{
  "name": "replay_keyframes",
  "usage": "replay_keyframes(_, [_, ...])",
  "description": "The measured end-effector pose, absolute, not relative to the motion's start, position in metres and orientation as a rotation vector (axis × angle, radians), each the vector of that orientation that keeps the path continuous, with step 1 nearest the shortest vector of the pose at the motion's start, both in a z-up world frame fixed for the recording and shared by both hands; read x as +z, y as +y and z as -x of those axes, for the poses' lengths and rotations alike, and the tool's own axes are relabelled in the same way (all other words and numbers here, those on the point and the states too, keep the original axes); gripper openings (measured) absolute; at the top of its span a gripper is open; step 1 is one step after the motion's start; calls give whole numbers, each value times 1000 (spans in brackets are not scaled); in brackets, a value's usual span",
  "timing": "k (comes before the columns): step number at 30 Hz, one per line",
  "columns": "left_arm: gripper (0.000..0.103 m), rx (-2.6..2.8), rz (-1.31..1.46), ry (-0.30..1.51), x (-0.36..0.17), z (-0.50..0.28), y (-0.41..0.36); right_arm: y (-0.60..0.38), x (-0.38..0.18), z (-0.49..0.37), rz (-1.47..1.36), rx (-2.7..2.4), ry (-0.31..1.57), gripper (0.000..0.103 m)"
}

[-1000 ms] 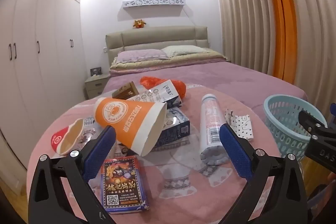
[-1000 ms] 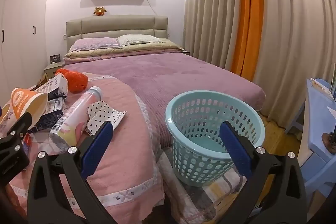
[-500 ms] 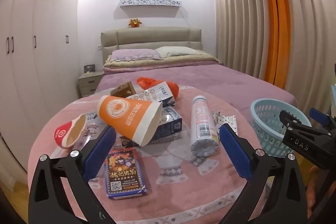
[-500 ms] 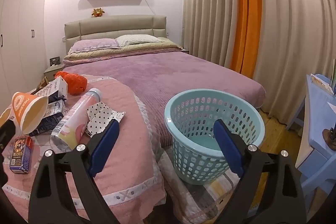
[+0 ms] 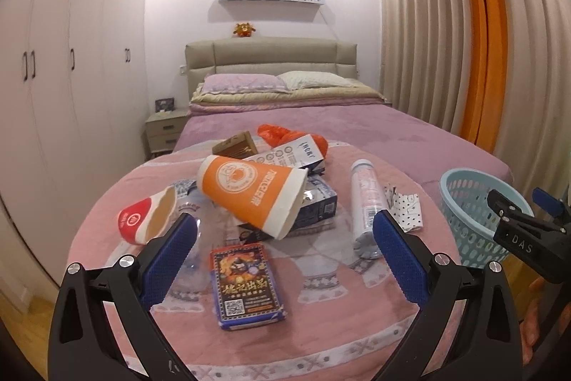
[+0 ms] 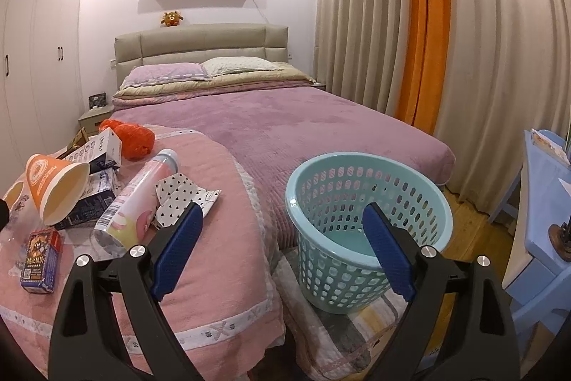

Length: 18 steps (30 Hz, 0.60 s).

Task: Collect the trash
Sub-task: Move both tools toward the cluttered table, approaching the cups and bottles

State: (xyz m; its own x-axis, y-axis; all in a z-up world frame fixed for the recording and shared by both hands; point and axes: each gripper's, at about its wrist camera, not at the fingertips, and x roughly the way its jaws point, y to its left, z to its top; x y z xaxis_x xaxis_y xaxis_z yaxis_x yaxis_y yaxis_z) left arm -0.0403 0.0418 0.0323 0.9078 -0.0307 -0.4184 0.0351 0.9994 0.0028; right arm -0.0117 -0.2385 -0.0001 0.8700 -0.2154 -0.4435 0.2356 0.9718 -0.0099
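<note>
We see the left gripper [image 5: 283, 245] spread wide, holding nothing, above the trash on the pink blanket [image 5: 321, 309]: an orange cup [image 5: 249, 191], a bottle [image 5: 364, 202] and a card box [image 5: 246, 288]. Our right gripper [image 6: 282, 238], equally wide and empty, hangs beside the basket [image 6: 367, 199].

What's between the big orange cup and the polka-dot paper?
A pink bottle lies on its side between the orange cup and the polka-dot paper. A dark blue box pokes out under the cup. The left wrist view shows it best.
</note>
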Motion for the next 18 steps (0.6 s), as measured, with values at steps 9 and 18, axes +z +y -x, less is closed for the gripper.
replay_keyframes(9, [96, -14, 41, 440, 30, 39, 65, -234, 1, 11, -33, -223, 467, 86])
replay_keyframes(18, [96, 13, 78, 440, 30, 41, 85, -231, 0, 9, -30, -216, 477, 86])
